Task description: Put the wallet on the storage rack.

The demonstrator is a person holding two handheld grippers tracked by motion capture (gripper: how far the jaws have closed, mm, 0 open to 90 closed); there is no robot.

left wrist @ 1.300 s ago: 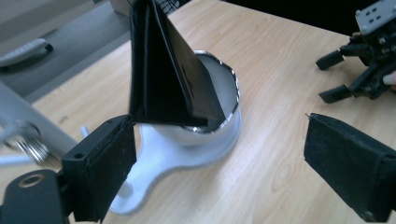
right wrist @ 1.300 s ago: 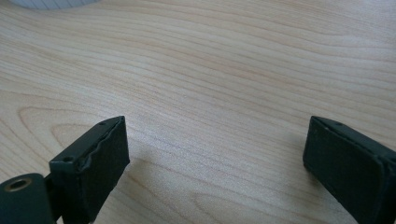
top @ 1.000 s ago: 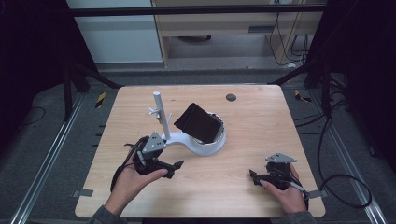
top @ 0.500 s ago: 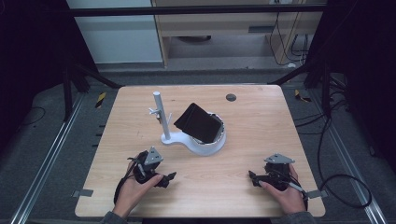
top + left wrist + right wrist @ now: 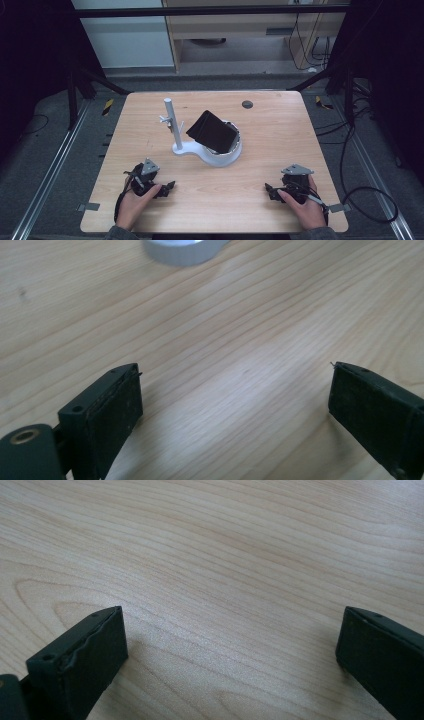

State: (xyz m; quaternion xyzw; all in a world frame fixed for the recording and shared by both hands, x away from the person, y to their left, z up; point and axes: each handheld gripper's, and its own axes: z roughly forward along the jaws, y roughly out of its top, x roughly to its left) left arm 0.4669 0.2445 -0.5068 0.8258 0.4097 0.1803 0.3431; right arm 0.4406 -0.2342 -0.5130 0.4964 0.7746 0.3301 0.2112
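Observation:
A white stand (image 5: pixel 200 150) with an upright post (image 5: pixel 171 120) and a round base sits mid-table. A black tablet (image 5: pixel 212 131) leans tilted on that base. My left gripper (image 5: pixel 167 188) rests low on the wood at the front left, held by a hand; its jaws stand wide apart with bare wood between them (image 5: pixel 235 390), and the stand's white base edge (image 5: pixel 182 250) lies ahead. My right gripper (image 5: pixel 270 191) lies at the front right in the other hand, jaws likewise wide apart over bare wood (image 5: pixel 230 645).
The wooden table (image 5: pixel 280 135) has a small dark round disc (image 5: pixel 247 104) near its far edge. Metal rails and black cables run along the floor on both sides. A cable trails from the right gripper off the table's right side.
My left gripper has pulled back from beside the stand toward the front edge of the table. The right gripper has stayed in place.

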